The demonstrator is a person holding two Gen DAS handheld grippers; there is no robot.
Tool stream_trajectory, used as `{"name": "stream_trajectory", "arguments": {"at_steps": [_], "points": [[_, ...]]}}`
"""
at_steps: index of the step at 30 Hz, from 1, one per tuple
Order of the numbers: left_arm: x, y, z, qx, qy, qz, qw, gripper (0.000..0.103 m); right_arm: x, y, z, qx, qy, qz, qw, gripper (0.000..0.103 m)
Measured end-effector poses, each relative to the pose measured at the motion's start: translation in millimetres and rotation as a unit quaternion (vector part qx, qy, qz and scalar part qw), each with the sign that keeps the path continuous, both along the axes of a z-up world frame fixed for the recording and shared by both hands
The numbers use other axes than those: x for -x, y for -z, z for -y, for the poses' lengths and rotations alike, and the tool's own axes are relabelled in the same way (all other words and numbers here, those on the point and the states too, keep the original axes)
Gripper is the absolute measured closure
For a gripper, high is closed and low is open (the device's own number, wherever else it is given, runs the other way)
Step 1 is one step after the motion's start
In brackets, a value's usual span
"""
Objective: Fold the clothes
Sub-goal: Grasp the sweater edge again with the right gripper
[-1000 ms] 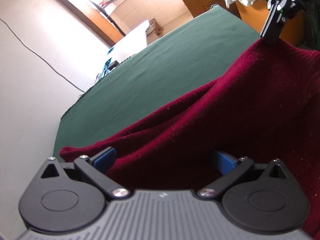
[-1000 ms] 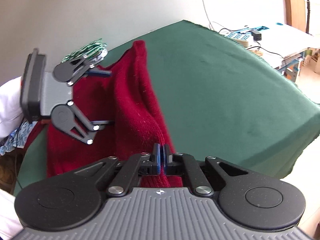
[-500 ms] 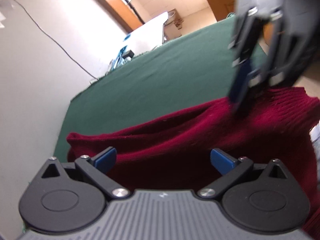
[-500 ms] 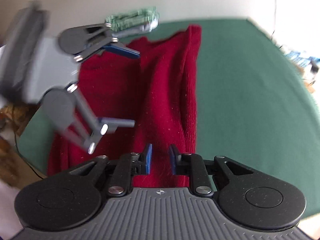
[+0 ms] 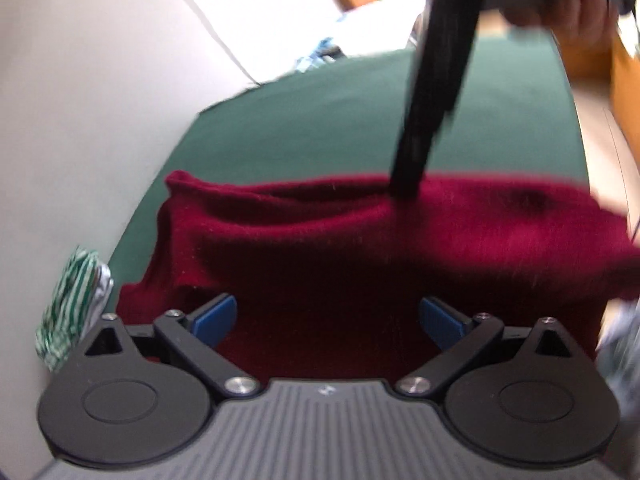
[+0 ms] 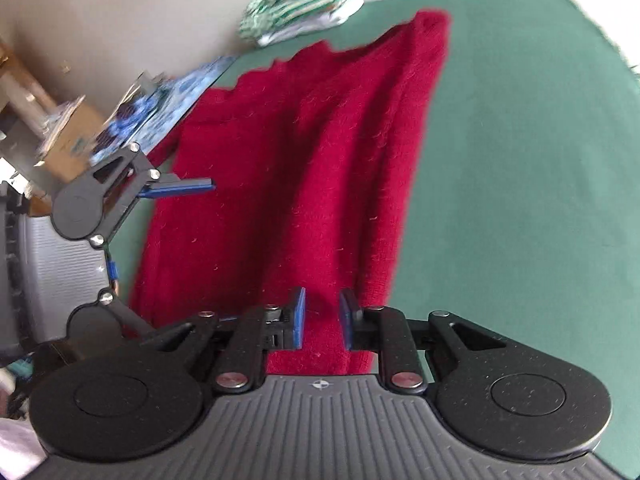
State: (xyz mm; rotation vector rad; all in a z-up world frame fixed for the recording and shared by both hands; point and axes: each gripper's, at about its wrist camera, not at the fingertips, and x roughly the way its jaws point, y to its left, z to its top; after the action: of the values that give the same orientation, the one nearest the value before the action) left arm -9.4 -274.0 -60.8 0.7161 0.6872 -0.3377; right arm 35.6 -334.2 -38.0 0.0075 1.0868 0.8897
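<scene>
The red sweater point(image 6: 304, 152) lies lengthwise on the green worktop point(image 6: 520, 168), running away from the right tongs point(image 6: 322, 322), slightly parted over its near end, while the left tongs point(image 5: 328, 320) gape wide beside its flank.

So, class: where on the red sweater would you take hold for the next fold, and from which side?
Take the red sweater at its far narrow end beside the striped folded clothes, coming from above. It lies flat and elongated on the green table, so lifting that end toward the near one halves it.
</scene>
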Motion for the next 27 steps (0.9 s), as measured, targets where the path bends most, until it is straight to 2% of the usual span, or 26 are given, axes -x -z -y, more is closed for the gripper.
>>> {"name": "stream_trajectory", "arguments": {"at_steps": [1,2,3,6,8,11,16,19,21,22,25,27], "points": [[1,-3,3,0.014,-0.008,0.008,0.9998,0.003,-6,5,-2,0.015,0.004,-0.009,1.000,0.084],[3,-5,7,0.028,-0.013,0.013,0.9994,0.002,-12,9,-3,0.028,0.007,-0.018,0.999,0.091],[4,-4,10,0.038,-0.014,0.014,0.9991,0.002,-17,8,-3,0.028,0.010,-0.020,0.999,0.091],[7,2,15,0.046,-0.015,0.009,0.9988,0.002,-32,-14,-12,0.018,0.015,0.013,1.000,0.084],[8,9,16,0.052,-0.014,0.002,0.9986,0.003,-52,-23,-25,0.007,0.022,0.024,0.999,0.083],[11,18,14,0.049,0.001,-0.001,0.9988,0.003,-84,-29,-45,-0.007,0.032,0.037,0.999,0.083],[16,18,15,0.050,0.008,0.000,0.9987,0.003,-139,-12,-62,-0.007,0.089,0.060,0.994,0.080],[19,18,22,0.035,0.014,0.003,0.9993,0.003,-172,-8,-68,-0.014,0.111,0.064,0.992,0.068],[15,19,25,0.027,0.010,0.001,0.9996,0.003,-192,-6,-68,-0.022,0.112,0.053,0.992,0.068],[13,19,26,0.024,0.008,-0.001,0.9997,0.003,-199,-4,-70,-0.028,0.104,0.039,0.993,0.069],[12,18,33,0.006,0.006,-0.005,1.0000,0.003,-216,-2,-73,-0.045,0.063,0.009,0.997,0.098],[10,14,38,-0.004,0.009,-0.016,0.9998,0.011,-219,-10,-72,-0.053,0.054,0.037,0.996,0.098]]}}
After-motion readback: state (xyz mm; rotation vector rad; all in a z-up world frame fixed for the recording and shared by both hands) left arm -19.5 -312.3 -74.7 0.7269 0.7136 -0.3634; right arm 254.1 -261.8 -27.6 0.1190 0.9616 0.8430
